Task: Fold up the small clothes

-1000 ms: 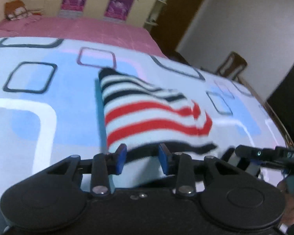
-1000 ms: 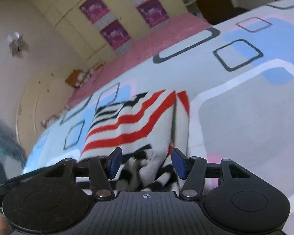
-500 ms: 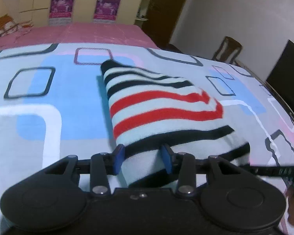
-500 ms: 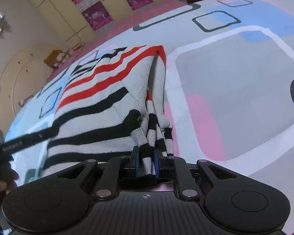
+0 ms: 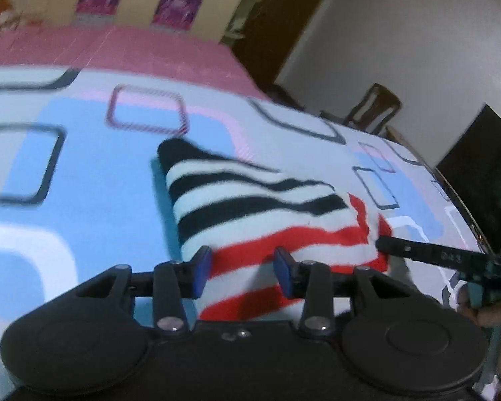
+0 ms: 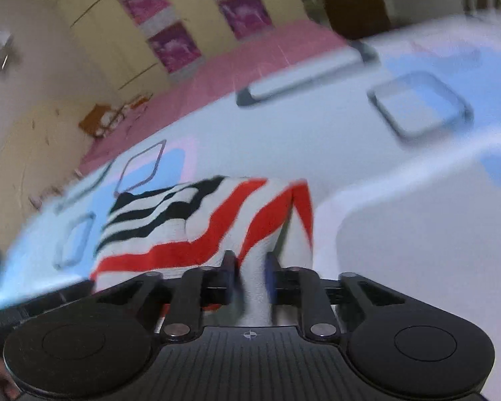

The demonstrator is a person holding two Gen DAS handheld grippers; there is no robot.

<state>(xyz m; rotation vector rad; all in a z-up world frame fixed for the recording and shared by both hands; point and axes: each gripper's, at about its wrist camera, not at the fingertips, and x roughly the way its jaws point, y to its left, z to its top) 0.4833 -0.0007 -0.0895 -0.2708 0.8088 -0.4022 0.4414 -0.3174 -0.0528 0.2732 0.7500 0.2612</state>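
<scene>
At the far left of the left wrist view the bedspread (image 5: 93,207) shows pale blue blocks with dark and purple rounded squares printed on it, and a pink sheet (image 5: 117,50) covers the bed beyond it, below a cream wardrobe with magenta posters (image 5: 180,6). The striped garment (image 5: 257,214) lies on the bedspread near the middle of the view, folded over, black and white bands at its far end and red and white bands at the near end. The left gripper (image 5: 242,267) sits low over that near end with its blue-padded jaws spread apart; red-striped cloth shows in the gap, but the pads are not pressed on it. To the right, the other tool's black finger (image 5: 424,250) reaches the garment's right edge, and a wooden chair (image 5: 374,107) stands by the white wall behind. In the right wrist view, which is blurred, the garment (image 6: 197,230) sits left of centre on the bedspread (image 6: 417,234), black stripes on the far left and red stripes bending toward the camera. The right gripper (image 6: 252,279) has its jaws drawn close together with a bunched ridge of white and red cloth pinched between them, and the fabric rises from the bed to the pads. Right of it the bedspread is bare grey and white with a blue square.
</scene>
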